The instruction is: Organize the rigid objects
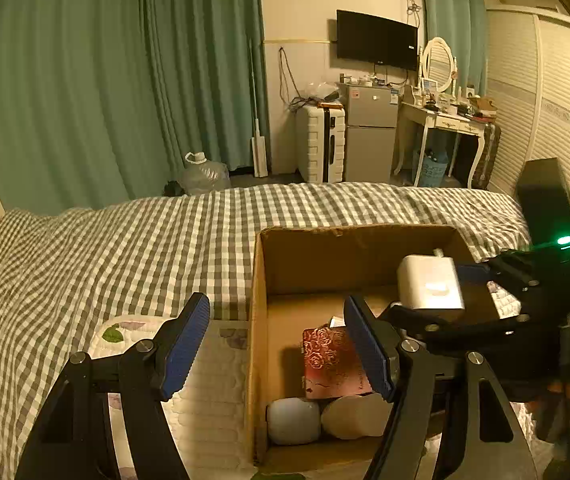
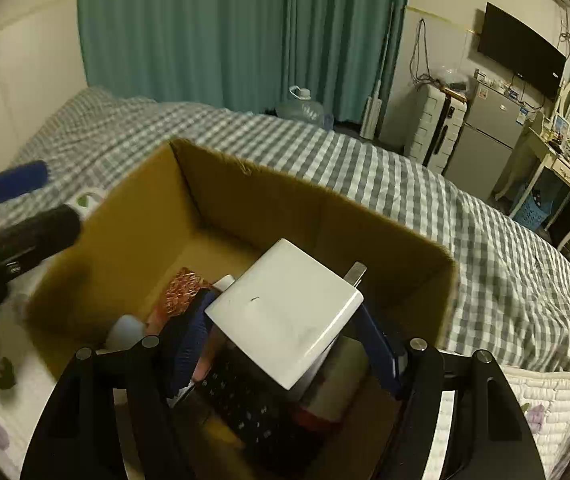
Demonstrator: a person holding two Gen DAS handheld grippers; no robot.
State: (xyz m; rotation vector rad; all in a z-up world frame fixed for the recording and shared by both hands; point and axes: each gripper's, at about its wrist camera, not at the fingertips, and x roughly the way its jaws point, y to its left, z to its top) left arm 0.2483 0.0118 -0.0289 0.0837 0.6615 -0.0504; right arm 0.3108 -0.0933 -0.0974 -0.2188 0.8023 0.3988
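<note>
An open cardboard box (image 1: 261, 280) sits on the bed; it also shows in the right wrist view (image 2: 141, 216). Inside lie a red rose-patterned box (image 1: 329, 364), a pale blue round object (image 1: 293, 420) and a beige round object (image 1: 355, 416). My right gripper (image 2: 285, 328) is shut on a white power adapter (image 2: 289, 312) and holds it above the box's inside; the adapter also shows in the left wrist view (image 1: 431, 284). My left gripper (image 1: 281, 344) is open and empty, straddling the box's left wall. A dark keypad object (image 2: 245, 404) lies below the adapter.
The checked bedspread (image 1: 125, 240) covers the bed around the box. A quilted white pad (image 1: 205, 380) lies under the left gripper. Beyond the bed stand a water jug (image 1: 205, 174), a suitcase (image 1: 321, 144), a small fridge (image 1: 371, 132) and a dressing table (image 1: 445, 120).
</note>
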